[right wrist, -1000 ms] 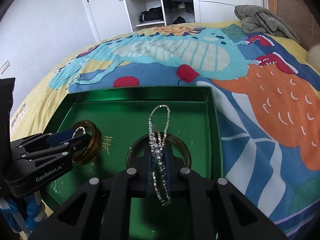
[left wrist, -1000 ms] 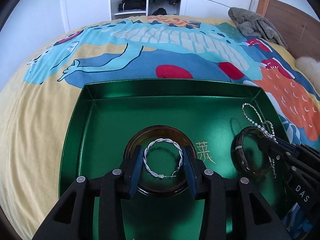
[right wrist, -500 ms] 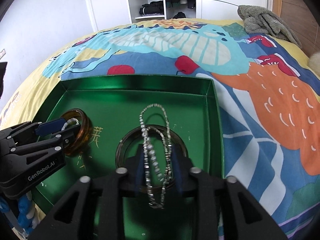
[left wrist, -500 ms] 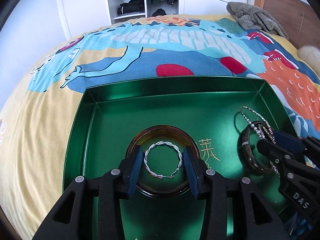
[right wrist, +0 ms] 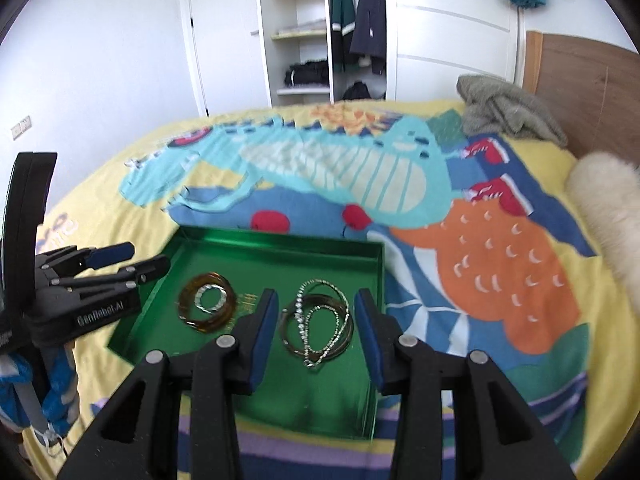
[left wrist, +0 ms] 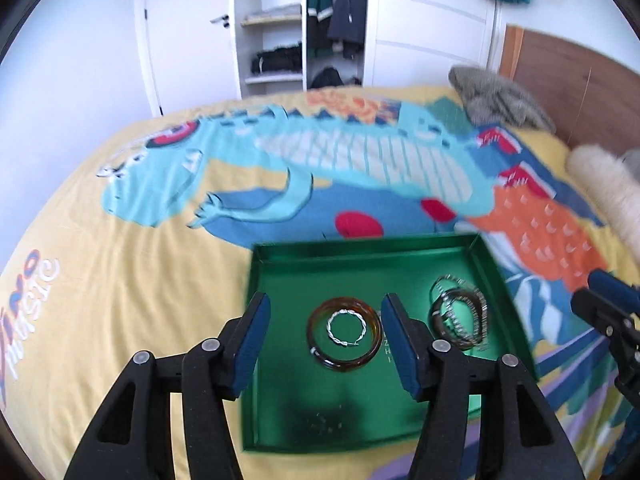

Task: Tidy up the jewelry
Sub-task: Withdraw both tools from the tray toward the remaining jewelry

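Below my left tongs point(left wrist: 326, 338): the amber bangle point(left wrist: 345, 334) lies flat on the floor of the green tray point(left wrist: 488, 268), with the twisted silver hoop point(left wrist: 346, 326) lying inside its ring; both sit ahead of my tips and under them, touching neither pad.
Left tongs state: jaws apart, just been opening, nothing between them; I hold nothing.
Right of that: the dark bangle point(right wrist: 318, 326) lies flat near the tray's right wall, the beaded chain point(right wrist: 320, 320) draped over it in loops running away from me.
Right tongs point(right wrist: 314, 324) state: jaws apart, just been opening, clear of the chain and empty.
Nearer hand: left for the amber pair, right for the chain.
Bed: the tray rests on the patterned bedspread point(left wrist: 120, 280).
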A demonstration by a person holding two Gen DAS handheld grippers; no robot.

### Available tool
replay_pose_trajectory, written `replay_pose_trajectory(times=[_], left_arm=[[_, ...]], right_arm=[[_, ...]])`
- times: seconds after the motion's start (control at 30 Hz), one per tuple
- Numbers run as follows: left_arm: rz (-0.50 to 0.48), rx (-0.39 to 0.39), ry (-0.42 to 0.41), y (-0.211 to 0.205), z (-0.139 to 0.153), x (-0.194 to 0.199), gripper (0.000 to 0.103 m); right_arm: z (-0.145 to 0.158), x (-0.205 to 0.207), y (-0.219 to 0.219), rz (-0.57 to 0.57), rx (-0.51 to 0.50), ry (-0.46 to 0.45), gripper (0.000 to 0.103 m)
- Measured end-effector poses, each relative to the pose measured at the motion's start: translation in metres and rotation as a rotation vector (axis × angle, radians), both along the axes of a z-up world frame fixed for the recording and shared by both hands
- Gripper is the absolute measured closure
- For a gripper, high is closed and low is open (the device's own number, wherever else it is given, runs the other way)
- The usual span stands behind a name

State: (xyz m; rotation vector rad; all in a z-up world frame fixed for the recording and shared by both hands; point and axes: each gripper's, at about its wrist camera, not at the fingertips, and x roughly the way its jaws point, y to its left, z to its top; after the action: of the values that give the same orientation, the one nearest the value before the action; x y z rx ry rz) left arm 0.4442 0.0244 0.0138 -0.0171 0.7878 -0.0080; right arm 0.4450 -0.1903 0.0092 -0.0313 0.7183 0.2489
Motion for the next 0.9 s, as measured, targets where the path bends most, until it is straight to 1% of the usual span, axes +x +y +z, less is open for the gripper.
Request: replay_pose_trajectory(times=[0.17,0.27,0.33,0.53,0.63,0.77,0.9], left_arm=[[0.025,0.006,-0.073,0.017,0.058,-0.061,0.045],[0.023,0.024,-0.091,0.022,0.080,-0.100,0.045],[0.018,0.026,-0.103,0.025,0.090,-0.128,0.045],[-0.003,0.017,-0.138,0.031,0.109,-0.208,0.045],[-0.003,0.018,-0.155,0.031,0.115,-0.244,0.045],[0.004,0.028,-0.181,0.033,0.122,-0.282,0.045],[0.014,0.020,-0.199,0.036,0.125,-0.309,0.045]], right_arm=[[0.056,-0.064,-0.005,0.022,0.018,-0.067,0.065],[0.083,-0.107,-0.008,0.023,0.023,-0.103,0.065],[0.096,-0.134,-0.011,0.024,0.035,-0.120,0.065],[0.119,-0.214,-0.018,0.017,0.040,-0.161,0.065],[0.128,-0.247,-0.022,0.013,0.042,-0.185,0.065],[0.137,-0.285,-0.026,0.022,0.058,-0.210,0.065],[0.143,-0.316,-0.029,0.038,0.076,-0.236,0.065]])
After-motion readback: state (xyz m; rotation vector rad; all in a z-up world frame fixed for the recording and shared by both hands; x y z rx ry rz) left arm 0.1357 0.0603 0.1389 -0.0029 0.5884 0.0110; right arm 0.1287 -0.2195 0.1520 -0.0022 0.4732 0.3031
